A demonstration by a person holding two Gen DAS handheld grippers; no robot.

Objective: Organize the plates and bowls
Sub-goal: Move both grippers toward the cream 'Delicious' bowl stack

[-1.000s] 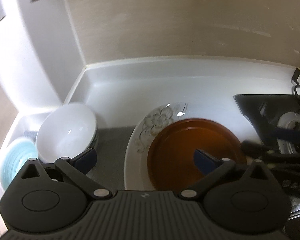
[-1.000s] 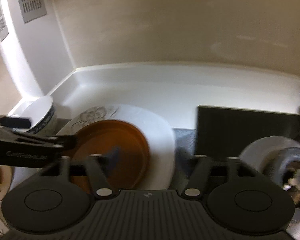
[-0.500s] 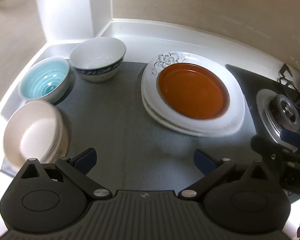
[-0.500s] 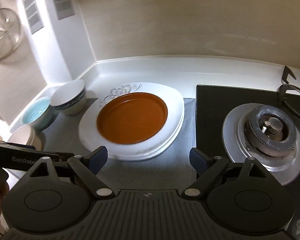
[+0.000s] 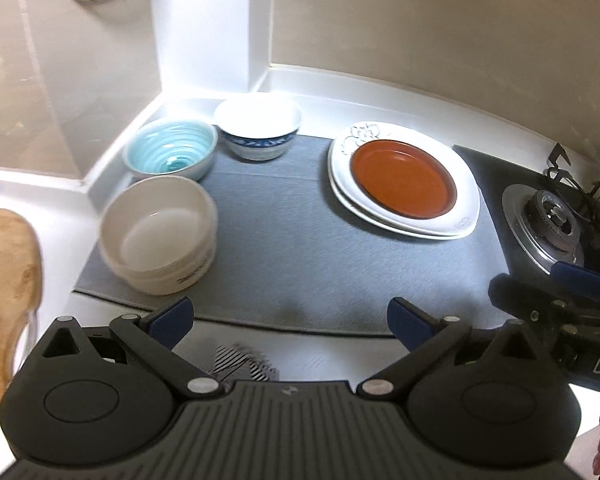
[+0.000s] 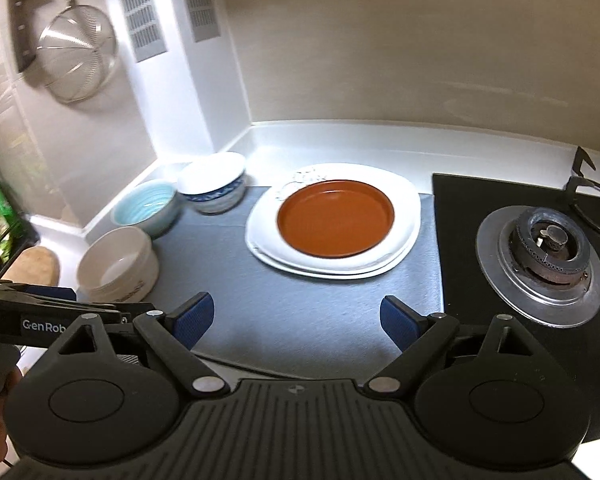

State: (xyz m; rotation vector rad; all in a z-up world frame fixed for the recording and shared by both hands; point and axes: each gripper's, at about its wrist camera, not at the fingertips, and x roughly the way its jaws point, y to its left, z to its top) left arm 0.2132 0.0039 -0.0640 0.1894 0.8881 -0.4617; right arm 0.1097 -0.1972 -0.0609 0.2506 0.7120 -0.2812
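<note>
Where the white tabletop (image 6: 340, 140) runs into the corner of beige wall and white pillar, a grey mat (image 5: 300, 248) covers it, and that mat is the landmark for all else. On its far right part sits the orange plate (image 5: 403, 184), stacked on white plates (image 5: 466, 204); along its left edge stand the cream bowl (image 5: 158, 236), the light-blue bowl (image 5: 170, 152) behind it, and the blue-patterned bowl (image 5: 258, 128) at the far left corner. Right of the mat lies the black stove with its gas burner (image 6: 548, 244). Both grippers hover over the mat's near edge: the left gripper (image 5: 290, 320) and the right gripper (image 6: 296, 318) each have their fingers spread wide with nothing between them. Only the right wrist view shows the wire strainer (image 6: 76, 52) hanging whole on the wall beside grey vents (image 6: 140, 8); the left wrist view alone gives a close look at a wooden board (image 5: 4, 288) left of the mat.
</note>
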